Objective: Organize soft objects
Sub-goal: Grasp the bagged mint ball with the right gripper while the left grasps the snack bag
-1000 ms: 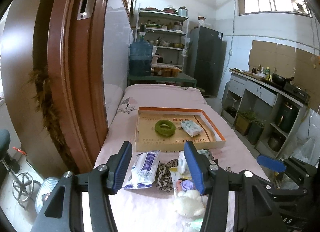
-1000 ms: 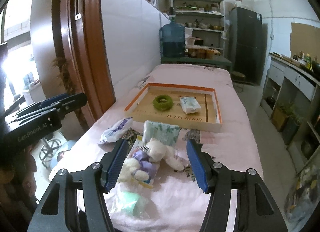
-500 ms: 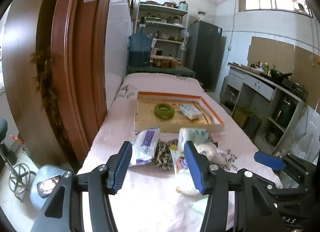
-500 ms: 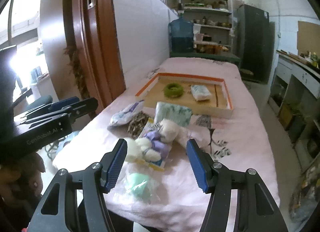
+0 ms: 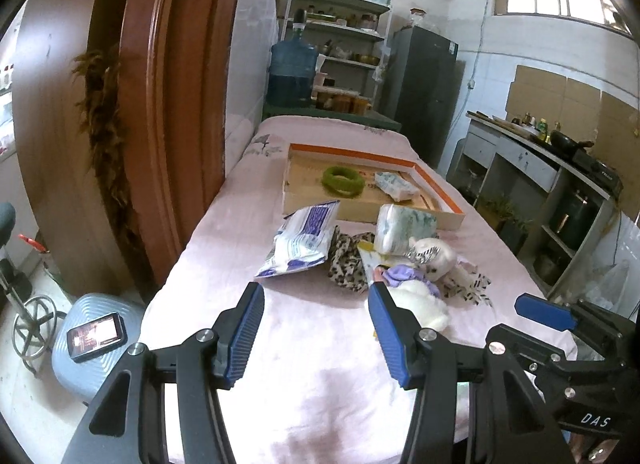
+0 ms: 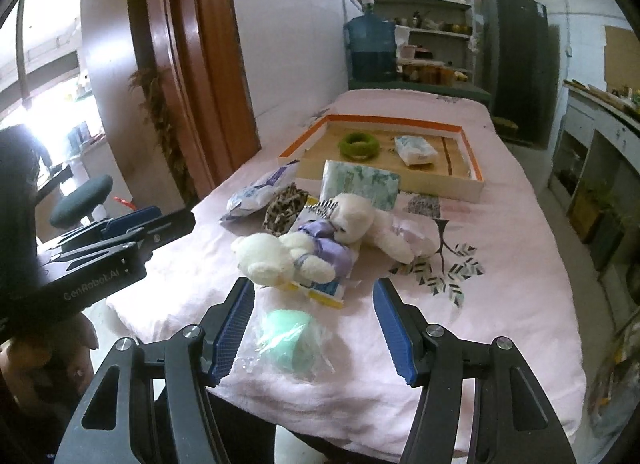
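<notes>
A pink-covered table holds a pile of soft things: a white plush bear in purple [image 6: 304,248], a leopard-print cloth [image 6: 286,206], a blue-white wipes pack [image 5: 298,242], a green-patterned tissue pack [image 6: 360,184] and a mint-green item in clear wrap [image 6: 288,340]. Beyond them an orange-rimmed tray [image 6: 474,180] holds a green fuzzy ring [image 6: 359,145] and a small tissue pack [image 6: 416,150]. My left gripper [image 5: 316,334] is open above bare cloth, short of the pile. My right gripper [image 6: 314,330] is open, with the mint item low between its fingers, untouched.
A brown wooden door [image 5: 172,104] stands left of the table. A blue stool with a phone [image 5: 96,334] sits on the floor by the table's near left corner. A water jug [image 5: 294,76], shelves and a dark fridge [image 5: 424,92] stand behind; a counter [image 5: 540,160] runs along the right.
Both grippers have sunk toward the table and the pile now sits higher in both views. The mint item has come between the right fingers. Neither gripper's opening has changed.
</notes>
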{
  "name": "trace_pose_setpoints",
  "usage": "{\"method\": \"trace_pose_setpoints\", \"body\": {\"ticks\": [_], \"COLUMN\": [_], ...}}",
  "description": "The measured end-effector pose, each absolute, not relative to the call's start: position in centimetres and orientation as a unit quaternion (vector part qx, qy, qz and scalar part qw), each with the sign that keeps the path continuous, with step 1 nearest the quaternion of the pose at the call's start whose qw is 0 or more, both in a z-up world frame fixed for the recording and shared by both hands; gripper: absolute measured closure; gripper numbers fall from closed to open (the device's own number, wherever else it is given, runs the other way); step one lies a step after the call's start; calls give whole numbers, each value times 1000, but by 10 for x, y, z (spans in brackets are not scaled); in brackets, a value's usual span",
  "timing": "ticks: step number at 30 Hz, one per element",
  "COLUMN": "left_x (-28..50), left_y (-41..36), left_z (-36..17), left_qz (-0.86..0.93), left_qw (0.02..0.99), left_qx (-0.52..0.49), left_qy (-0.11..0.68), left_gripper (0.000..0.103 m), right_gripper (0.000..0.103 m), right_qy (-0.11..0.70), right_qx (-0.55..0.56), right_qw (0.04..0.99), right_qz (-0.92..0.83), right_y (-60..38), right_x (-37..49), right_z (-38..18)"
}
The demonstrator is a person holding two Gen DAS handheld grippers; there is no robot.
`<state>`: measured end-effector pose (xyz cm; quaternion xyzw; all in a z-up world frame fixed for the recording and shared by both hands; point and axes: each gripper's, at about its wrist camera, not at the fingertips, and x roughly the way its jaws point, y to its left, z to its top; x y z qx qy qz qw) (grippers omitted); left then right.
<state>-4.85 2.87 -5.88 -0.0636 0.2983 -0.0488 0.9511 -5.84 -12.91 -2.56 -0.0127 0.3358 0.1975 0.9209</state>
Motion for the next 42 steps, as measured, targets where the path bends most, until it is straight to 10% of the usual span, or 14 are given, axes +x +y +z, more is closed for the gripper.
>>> {"method": "trace_pose_setpoints", "body": {"ticks": [30, 33, 42], "left_x": [-38, -36, -2], "left_y": [17, 19, 20], "left_z": [-76, -77, -69], "left_qz": [-120, -116, -136], "left_qw": [937, 938, 952], "left_qx": [-88, -89, 64], "left_qy": [315, 315, 267], "left_gripper": [49, 49, 49], "right_gripper": [33, 54, 57], "right_qy": [401, 410, 419], "right_qx": [-20, -10, 5], "right_qw": [883, 876, 869], "right_qz": [245, 254, 263], "right_y": [-110, -111, -115], "right_x": [-38, -36, -33], "right_z": [-77, -81, -85]}}
